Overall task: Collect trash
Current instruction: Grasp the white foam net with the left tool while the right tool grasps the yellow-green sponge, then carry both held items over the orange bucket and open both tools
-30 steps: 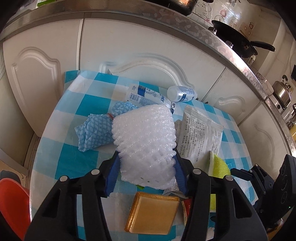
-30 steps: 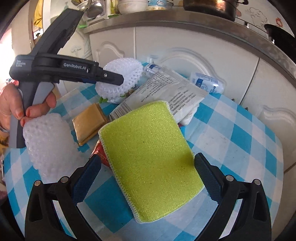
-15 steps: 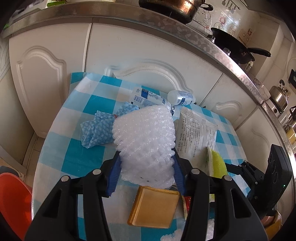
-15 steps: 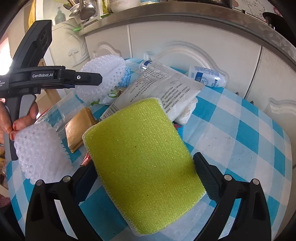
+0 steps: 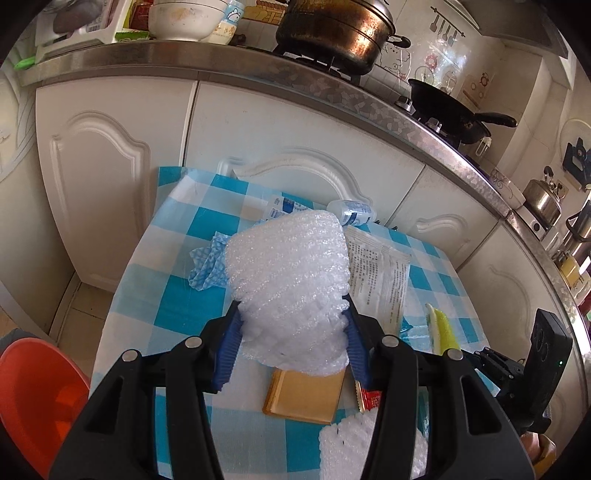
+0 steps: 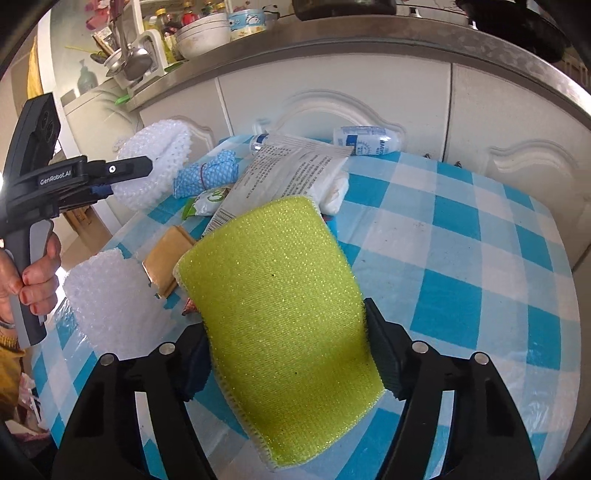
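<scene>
My left gripper (image 5: 291, 347) is shut on a white foam fruit net (image 5: 290, 291) and holds it above the blue checked table (image 5: 173, 306); it also shows in the right wrist view (image 6: 155, 166). My right gripper (image 6: 288, 350) is shut on a yellow-green sponge cloth (image 6: 280, 306), lifted off the table. On the table lie a printed white packet (image 6: 291, 173), a gold tray (image 5: 304, 397), a blue cloth (image 6: 207, 173), two small bottles (image 6: 365, 140) and a second foam net (image 6: 107, 295).
White cabinet doors (image 5: 110, 177) and a steel counter with a pot (image 5: 332, 33) and pan stand behind the table. An orange bin (image 5: 37, 402) sits on the floor at the left. A red wrapper (image 5: 369, 398) lies by the gold tray.
Both grippers have risen and pulled back from the table. The right gripper has closed on the sponge cloth and lifted it. The left still holds the foam net.
</scene>
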{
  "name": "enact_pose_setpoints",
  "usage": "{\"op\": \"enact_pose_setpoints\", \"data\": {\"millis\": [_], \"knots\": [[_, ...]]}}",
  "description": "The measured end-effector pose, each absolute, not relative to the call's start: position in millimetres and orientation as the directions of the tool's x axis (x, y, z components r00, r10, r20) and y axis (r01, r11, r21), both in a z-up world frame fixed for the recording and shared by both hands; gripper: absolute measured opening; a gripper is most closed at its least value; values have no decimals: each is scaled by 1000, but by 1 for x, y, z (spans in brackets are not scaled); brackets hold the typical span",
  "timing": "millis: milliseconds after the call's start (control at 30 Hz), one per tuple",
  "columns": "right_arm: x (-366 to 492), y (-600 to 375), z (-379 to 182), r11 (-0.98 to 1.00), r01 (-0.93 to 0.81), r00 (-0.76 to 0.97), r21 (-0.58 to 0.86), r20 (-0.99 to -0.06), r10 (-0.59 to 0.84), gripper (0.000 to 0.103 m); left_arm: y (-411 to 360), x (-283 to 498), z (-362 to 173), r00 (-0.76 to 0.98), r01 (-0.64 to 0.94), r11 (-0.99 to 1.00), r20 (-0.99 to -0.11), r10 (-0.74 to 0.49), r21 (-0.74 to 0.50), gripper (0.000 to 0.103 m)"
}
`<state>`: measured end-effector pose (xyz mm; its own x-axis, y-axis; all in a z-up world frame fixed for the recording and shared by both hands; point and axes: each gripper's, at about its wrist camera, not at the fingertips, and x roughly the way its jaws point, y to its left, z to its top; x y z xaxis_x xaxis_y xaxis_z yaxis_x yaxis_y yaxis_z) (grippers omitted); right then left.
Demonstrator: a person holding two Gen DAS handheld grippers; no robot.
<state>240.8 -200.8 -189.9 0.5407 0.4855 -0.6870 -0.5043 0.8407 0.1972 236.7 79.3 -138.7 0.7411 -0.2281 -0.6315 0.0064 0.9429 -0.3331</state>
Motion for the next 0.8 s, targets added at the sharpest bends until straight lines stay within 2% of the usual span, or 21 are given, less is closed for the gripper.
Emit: {"op": "enact_pose_setpoints", "data": {"millis": [367, 600, 800], "knots": [[198, -231, -153, 850, -371, 592, 375, -609, 527, 72, 112, 168, -122, 788, -26, 938, -585, -193, -345, 51], [167, -201, -116, 764, -439, 540, 473, -541, 645, 74, 148, 113, -119, 808, -69, 939, -571, -146, -338, 51], [142, -138, -82, 690, -557, 479, 462, -501, 721, 76, 184, 69, -133, 807, -149, 938, -587, -67, -312, 51]]}}
